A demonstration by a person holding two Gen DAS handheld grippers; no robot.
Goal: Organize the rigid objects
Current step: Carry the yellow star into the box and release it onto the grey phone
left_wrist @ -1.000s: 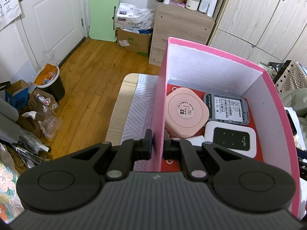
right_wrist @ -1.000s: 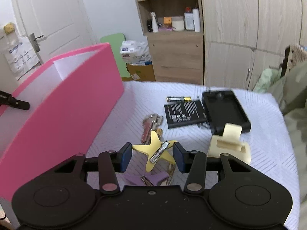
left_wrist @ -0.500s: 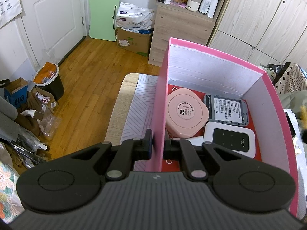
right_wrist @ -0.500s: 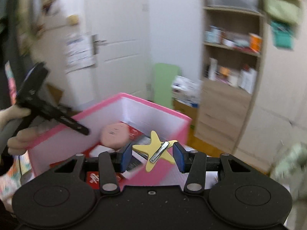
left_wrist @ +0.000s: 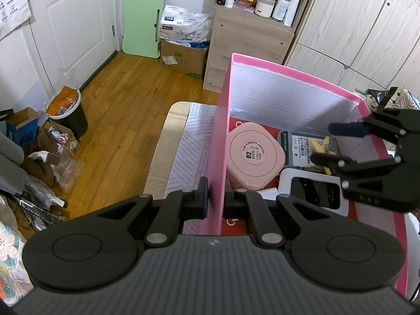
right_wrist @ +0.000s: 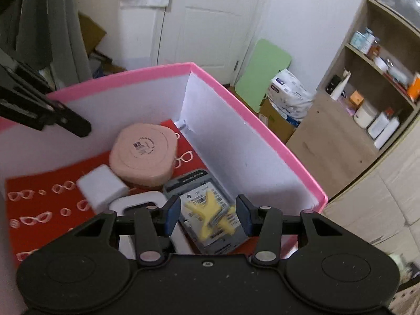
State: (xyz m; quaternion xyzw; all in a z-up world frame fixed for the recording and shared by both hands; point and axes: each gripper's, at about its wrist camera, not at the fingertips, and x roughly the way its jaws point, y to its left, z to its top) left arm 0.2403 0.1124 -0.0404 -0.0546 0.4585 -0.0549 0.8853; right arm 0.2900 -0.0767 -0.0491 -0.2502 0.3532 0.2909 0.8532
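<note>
Black left gripper [left_wrist: 215, 200] is clamped on the near left wall of the pink box [left_wrist: 219, 141], 1 pad outside the wall and 1 inside. Right gripper [right_wrist: 208, 214] is inside the box opening, reaching in over its right rim in the left wrist view. Between its 2 blue pads sits a yellow star-shaped piece [right_wrist: 210, 214] with a metal clip across it; the arms of the star reach toward both pads, but blur hides whether the pads press on it, so a grip cannot be confirmed.

Directly below the star lies a grey battery pack [right_wrist: 207, 210] with a barcode label, flat on the red box floor by the far right wall. Beside it toward the left wall is a white Wi-Fi router [left_wrist: 313, 191] with a dark face. Behind those, a pink rounded-square case [left_wrist: 254, 155] marked 02 rests near the back corner. A small white block [right_wrist: 101, 186] lies just in front of the pink case, touching it.

Box stands on a striped cloth [left_wrist: 189, 147] over a table edge, wood floor [left_wrist: 126, 110] beyond.
</note>
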